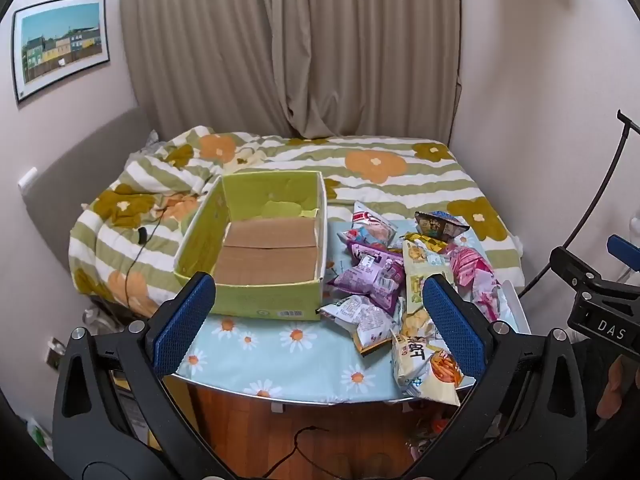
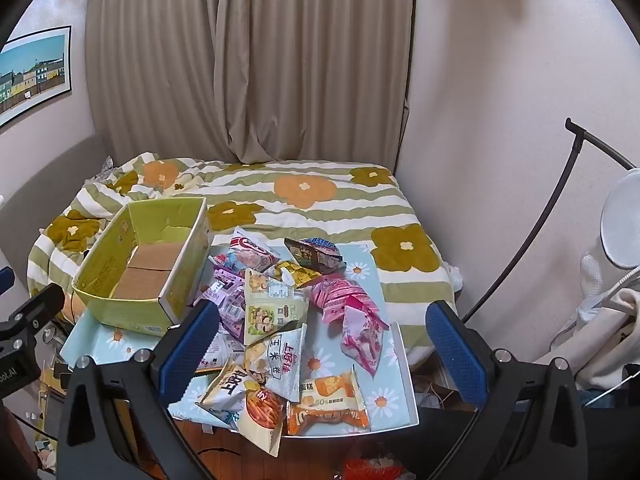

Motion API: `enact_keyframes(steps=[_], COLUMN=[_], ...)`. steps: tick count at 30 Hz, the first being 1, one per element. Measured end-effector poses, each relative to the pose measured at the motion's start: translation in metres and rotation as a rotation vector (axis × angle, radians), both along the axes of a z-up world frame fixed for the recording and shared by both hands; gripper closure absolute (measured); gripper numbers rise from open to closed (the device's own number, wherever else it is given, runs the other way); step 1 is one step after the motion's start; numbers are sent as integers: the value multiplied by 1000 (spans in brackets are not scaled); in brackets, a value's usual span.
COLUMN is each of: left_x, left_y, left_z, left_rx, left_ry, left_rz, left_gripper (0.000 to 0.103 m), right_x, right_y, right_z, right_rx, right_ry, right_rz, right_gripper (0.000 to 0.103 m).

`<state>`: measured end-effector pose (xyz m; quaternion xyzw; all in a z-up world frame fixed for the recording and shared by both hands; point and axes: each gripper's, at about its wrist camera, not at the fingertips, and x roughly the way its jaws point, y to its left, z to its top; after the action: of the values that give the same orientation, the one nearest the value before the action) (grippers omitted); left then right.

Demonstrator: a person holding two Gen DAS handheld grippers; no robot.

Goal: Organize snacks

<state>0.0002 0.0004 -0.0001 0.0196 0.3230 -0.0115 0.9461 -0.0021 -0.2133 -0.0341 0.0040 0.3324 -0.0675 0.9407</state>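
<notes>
Filling the back of the room, a bed (image 1: pixel 304 172) under a green-striped quilt with orange and olive flowers is seen against drawn beige curtains (image 1: pixel 288 40), with a framed picture of coloured houses (image 1: pixel 60 40) hung on the wall at left. In front of the bed, a small counter (image 1: pixel 256 360) covered in a pale blue daisy-print cloth is shown. On its left part a green cardboard box (image 1: pixel 260 240) is set, open at the top, with only its brown bottom flaps visible inside. Just beside the box, on the counter's right part, the snacks (image 2: pixel 280 316) are heaped in a loose pile: a purple packet (image 1: pixel 372 276), a pink packet (image 2: pixel 352 312), a pale green packet (image 2: pixel 272 304), a dark packet (image 2: pixel 316 256) at the far side, and an orange-and-white packet (image 2: pixel 328 404) at the near edge, where some overlap and one hangs slightly over the rim. None of the packets is seen inside the box. The left claw (image 1: pixel 316 324) is held above the near edge of the counter, its blue-padded fingers spread wide apart with nothing between them. The right claw (image 2: pixel 316 344) is likewise held wide apart and empty, raised over the near end of the snack pile and touching none of it.
</notes>
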Motion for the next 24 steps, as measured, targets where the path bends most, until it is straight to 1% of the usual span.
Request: enact_keyframes(steps=[24], left_x=[-4], left_y=[-3], left_z=[-1], left_rx=[6], left_ry=[-1], left_rz=[1], left_gripper=[0], right_x=[0], right_y=[0], right_z=[1], right_rx=[1], right_ry=[0], right_rz=[0], right_gripper=[0])
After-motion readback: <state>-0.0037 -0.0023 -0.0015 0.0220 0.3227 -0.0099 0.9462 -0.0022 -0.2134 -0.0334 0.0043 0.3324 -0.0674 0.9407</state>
